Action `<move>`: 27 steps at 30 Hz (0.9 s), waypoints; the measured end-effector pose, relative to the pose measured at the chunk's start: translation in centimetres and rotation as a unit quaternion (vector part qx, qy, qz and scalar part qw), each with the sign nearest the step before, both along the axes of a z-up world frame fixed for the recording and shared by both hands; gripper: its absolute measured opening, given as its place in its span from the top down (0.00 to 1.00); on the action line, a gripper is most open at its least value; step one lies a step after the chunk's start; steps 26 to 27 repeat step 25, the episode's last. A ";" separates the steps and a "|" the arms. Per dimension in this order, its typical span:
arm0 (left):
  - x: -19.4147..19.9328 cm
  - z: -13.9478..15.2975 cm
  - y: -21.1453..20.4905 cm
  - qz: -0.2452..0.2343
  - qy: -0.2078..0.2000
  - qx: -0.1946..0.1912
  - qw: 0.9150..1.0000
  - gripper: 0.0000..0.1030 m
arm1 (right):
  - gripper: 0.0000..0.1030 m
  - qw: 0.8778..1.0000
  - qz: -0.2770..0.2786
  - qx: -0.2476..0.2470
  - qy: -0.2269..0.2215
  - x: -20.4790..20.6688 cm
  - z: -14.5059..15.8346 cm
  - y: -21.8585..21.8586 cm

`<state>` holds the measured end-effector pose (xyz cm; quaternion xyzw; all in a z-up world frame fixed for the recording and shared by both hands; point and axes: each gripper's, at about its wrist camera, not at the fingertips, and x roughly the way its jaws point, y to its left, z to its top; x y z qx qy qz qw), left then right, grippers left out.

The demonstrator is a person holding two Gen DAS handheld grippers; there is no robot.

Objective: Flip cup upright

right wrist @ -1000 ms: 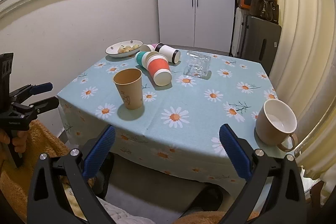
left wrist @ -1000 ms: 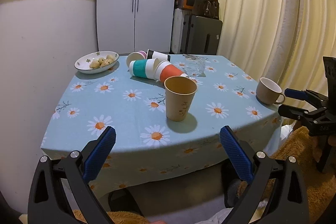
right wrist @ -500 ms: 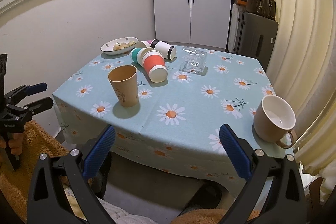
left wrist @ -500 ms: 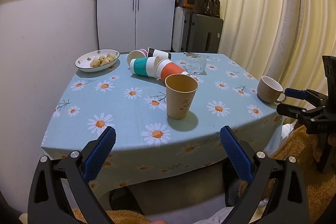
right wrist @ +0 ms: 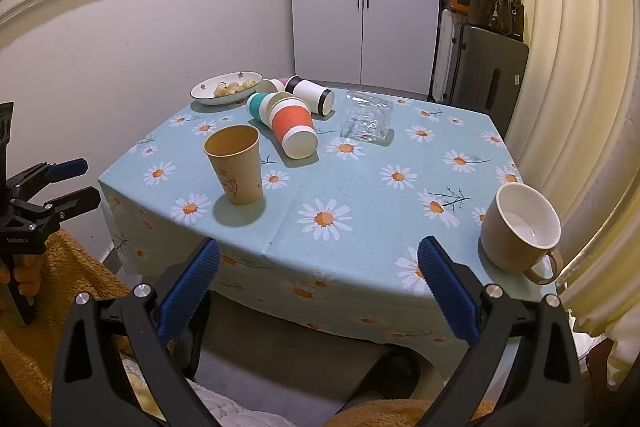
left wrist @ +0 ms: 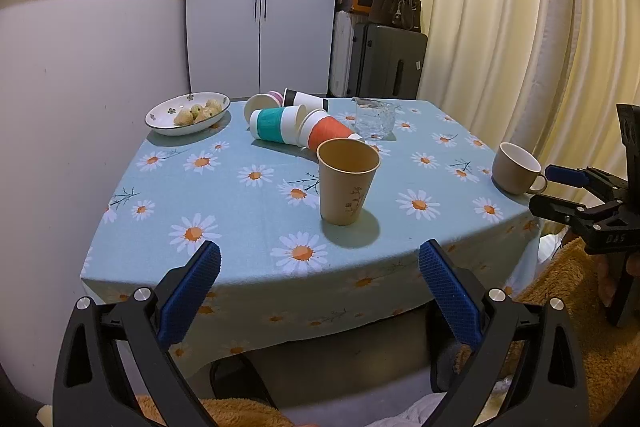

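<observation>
A brown paper cup (left wrist: 346,183) (right wrist: 237,164) stands upright near the front of the table. Behind it several cups lie on their sides: a red one (left wrist: 329,131) (right wrist: 293,129), a teal one (left wrist: 276,123) (right wrist: 258,105), a black-and-white one (left wrist: 306,99) (right wrist: 311,93) and a pink one (left wrist: 264,101). My left gripper (left wrist: 319,267) is open and empty, off the table's front edge. My right gripper (right wrist: 318,266) is open and empty, also off the front edge. Each gripper shows in the other's view, the right (left wrist: 576,193) and the left (right wrist: 64,181).
A beige mug (left wrist: 515,167) (right wrist: 520,227) stands upright at the table's right corner. A bowl of food (left wrist: 188,112) (right wrist: 226,91) sits at the back left. A clear glass dish (left wrist: 374,119) (right wrist: 367,120) sits behind the cups. The daisy tablecloth (left wrist: 224,211) covers the table. Suitcases (right wrist: 484,75) stand behind.
Both grippers have drawn back and risen slightly from the table; the cups have not moved.
</observation>
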<state>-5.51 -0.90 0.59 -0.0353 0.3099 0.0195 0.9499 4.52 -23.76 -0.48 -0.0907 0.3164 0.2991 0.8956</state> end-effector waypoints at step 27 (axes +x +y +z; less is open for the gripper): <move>0.4 -0.3 -0.4 0.001 0.011 0.007 1.000 0.06 | 0.05 1.000 0.008 -0.006 0.000 0.0 -0.1 0.3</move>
